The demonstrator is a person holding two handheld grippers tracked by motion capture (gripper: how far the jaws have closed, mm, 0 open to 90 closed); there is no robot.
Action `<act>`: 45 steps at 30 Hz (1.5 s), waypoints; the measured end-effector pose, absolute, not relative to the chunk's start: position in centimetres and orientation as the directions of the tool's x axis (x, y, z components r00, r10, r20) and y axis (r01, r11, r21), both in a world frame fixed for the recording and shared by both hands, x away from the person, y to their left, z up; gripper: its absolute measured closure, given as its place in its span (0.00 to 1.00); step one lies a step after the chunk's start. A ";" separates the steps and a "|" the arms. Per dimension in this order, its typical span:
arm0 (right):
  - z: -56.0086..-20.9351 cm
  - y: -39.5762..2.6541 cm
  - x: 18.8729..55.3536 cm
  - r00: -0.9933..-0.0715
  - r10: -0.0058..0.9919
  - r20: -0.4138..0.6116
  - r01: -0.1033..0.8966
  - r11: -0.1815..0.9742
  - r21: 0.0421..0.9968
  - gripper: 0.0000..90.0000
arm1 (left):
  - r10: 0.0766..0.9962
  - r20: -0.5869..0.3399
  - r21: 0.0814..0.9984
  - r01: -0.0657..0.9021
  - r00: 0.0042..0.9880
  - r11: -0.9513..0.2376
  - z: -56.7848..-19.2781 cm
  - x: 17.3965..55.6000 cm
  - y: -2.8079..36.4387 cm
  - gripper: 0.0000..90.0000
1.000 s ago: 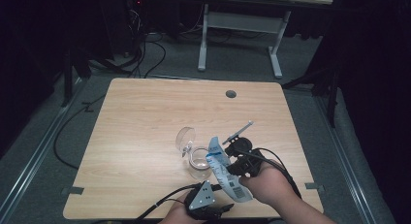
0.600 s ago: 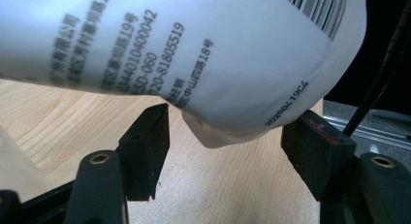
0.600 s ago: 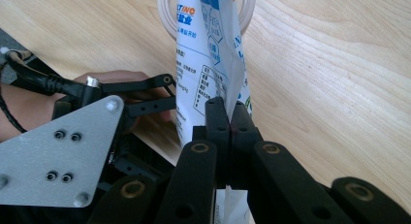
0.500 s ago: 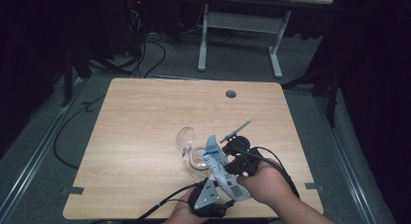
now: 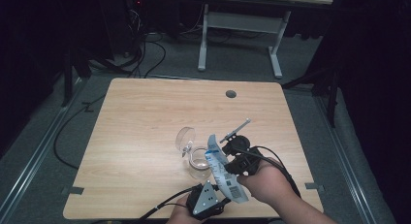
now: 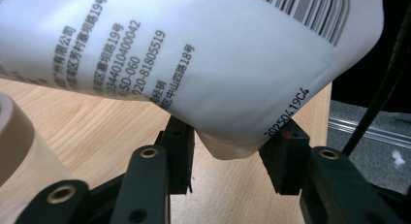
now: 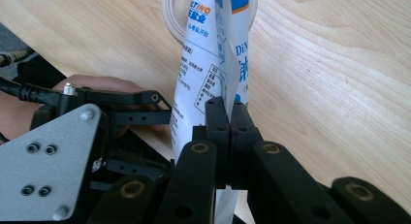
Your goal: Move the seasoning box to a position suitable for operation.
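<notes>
Wooden table (image 5: 145, 117), grommet hole (image 5: 230, 94) near far edge; second desk (image 5: 242, 20) behind.

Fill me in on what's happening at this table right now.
A person works two handheld grippers over a wooden table. The right gripper is clamped on the edge of a white and blue pouch, holding it tilted above a clear glass jar. The jar's lid stands beside it. The left gripper has just been closing around the pouch's bottom corner, which sits between its jaws; the pads look close to the corner, and a firm pinch isn't evident.
</notes>
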State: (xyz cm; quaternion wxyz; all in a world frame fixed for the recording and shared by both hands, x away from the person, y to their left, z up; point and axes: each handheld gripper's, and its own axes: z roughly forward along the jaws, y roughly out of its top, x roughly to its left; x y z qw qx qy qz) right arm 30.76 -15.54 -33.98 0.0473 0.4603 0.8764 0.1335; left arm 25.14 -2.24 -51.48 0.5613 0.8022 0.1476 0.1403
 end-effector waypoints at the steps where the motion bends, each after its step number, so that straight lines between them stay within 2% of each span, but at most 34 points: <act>1: -34.0 -15.5 30.8 -0.573 0.818 0.044 0.794 0.541 0.276 1.00 | 0.395 0.061 0.941 0.079 0.917 -0.328 -51.5 25.1 -2.3 0.67; 20: -33.9 -13.9 33.1 -0.605 0.795 0.040 0.793 0.596 0.127 1.00 | 0.410 0.034 0.938 0.112 0.911 -0.327 -51.3 25.3 -2.2 0.69; 38: -33.6 -13.8 33.6 -0.644 0.764 0.033 0.761 0.635 0.135 1.00 | 0.422 0.024 0.940 0.124 0.906 -0.319 -50.9 25.6 -2.2 0.69; 44: -33.5 -13.5 33.8 -0.647 0.762 0.033 0.757 0.638 0.142 1.00 | 0.428 0.021 0.940 0.128 0.903 -0.317 -50.8 25.7 -2.1 0.69; 45: -33.4 -13.3 33.6 -0.620 0.783 0.039 0.781 0.612 0.125 1.00 | 0.429 0.020 0.940 0.129 0.903 -0.317 -50.8 25.7 -2.1 0.69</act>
